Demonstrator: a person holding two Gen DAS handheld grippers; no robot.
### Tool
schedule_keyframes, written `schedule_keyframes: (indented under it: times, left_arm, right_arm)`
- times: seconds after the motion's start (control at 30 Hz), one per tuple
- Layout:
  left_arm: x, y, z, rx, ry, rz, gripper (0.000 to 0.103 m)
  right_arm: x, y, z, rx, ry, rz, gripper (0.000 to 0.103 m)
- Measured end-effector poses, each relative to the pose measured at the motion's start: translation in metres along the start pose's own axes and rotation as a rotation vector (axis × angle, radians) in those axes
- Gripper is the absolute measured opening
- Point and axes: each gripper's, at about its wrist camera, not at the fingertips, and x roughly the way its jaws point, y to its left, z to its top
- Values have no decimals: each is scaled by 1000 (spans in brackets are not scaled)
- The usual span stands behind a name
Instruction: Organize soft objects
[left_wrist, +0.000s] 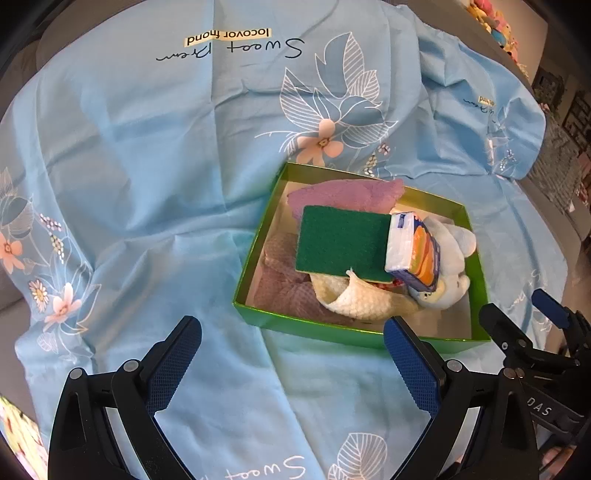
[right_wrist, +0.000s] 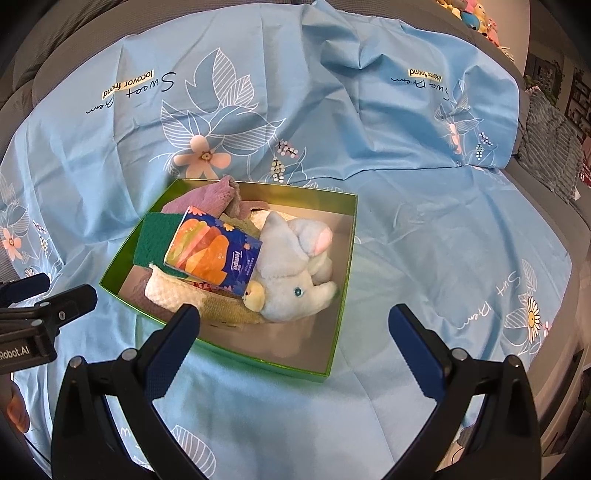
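I see a shallow green box (right_wrist: 341, 236) on a creased light-blue floral sheet (left_wrist: 147, 166), holding a scratchy green sponge (left_wrist: 341, 240), glossy tissue pack (right_wrist: 214, 254), fluffy pale elephant toy (right_wrist: 295, 273) and nubby cloths (left_wrist: 347, 195). Both my left tongs (left_wrist: 291, 354) and right tongs (right_wrist: 293, 336) gape empty just before the box.

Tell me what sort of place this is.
Probably a home living room or bedroom. A light-blue floral bedsheet is draped over grey upholstered furniture, a row of plush toys lines the back ledge, and picture frames hang on the wall.
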Motion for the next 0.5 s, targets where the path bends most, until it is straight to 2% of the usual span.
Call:
schedule_keyframes:
  times: [0.5]
  left_arm:
    - [13,-7,1,17,28,7,99]
  right_arm:
    - [7,-4,0,9,12,8,102]
